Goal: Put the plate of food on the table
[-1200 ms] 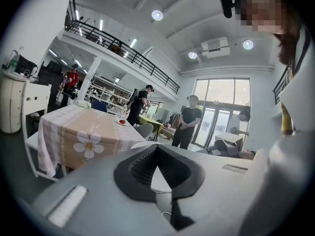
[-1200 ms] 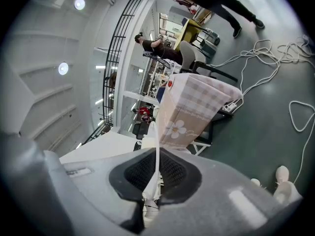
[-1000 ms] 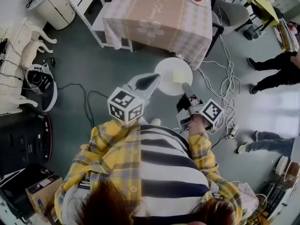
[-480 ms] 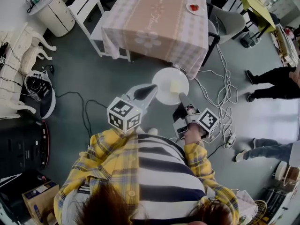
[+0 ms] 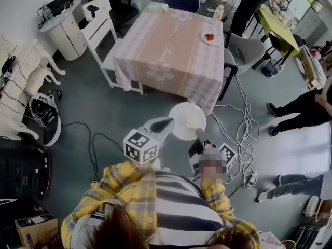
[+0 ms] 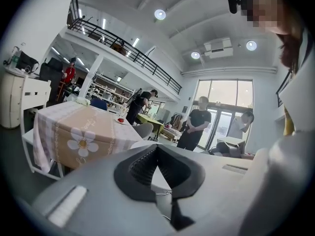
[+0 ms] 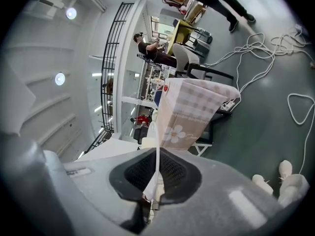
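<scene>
A white plate (image 5: 184, 119) with a pale yellow piece of food (image 5: 194, 121) on it hangs level above the floor, just short of the near corner of the table (image 5: 171, 45) in its pink checked cloth. My left gripper (image 5: 168, 122) is shut on the plate's left rim and my right gripper (image 5: 198, 134) on its near right rim. In the left gripper view the plate (image 6: 143, 144) runs between the pads toward the table (image 6: 74, 132). The right gripper view has the plate (image 7: 157, 146) edge-on in the closed jaws, the table (image 7: 189, 112) beyond.
A small plate with red food (image 5: 209, 37) sits at the table's far right. White chairs (image 5: 98, 14) stand left of the table, a grey chair (image 5: 249, 51) right. Cables (image 5: 244, 123) lie on the floor to the right. People (image 5: 295, 108) stand at the right.
The head view has tilted up, so the whole table and the room beyond now show. Both grippers still hold the plate, which has come a little nearer the table's corner.
</scene>
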Demonstrator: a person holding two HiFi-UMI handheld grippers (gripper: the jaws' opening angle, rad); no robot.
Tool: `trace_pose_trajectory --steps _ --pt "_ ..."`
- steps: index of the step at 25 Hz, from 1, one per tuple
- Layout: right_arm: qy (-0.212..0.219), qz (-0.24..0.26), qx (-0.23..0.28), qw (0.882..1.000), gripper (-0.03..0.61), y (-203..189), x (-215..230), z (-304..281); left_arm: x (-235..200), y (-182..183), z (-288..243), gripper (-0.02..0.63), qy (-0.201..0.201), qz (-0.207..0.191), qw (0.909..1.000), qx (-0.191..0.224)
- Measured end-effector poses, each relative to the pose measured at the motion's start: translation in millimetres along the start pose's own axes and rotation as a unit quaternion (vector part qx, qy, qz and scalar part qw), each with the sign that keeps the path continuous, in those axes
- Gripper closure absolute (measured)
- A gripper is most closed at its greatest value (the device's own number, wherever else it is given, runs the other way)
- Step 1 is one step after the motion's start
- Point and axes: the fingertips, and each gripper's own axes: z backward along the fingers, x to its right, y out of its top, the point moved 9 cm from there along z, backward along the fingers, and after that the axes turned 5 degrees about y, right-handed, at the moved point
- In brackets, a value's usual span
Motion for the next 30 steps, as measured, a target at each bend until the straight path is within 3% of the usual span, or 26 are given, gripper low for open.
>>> trace_pose_trajectory --steps 13,25,30 --pt "-0.016 -0.014 0.01 1.0 0.569 23.5 13.9 -19.7 -22.8 11.3 -34.5 0.612 0.001 0.007 0.9999 -0.013" --pt "-0.027 -0.003 0.03 0.999 0.569 83.7 5.3 -105.0 -95.4 46.8 -102.2 0.612 0.004 0.038 0.9992 -0.014" --pt "-0.028 -0.003 0.043 0.999 0.569 101.2 -1.5 -135.2 -116.6 67.5 -132.0 0.612 -0.02 0.034 0.9991 -0.017"
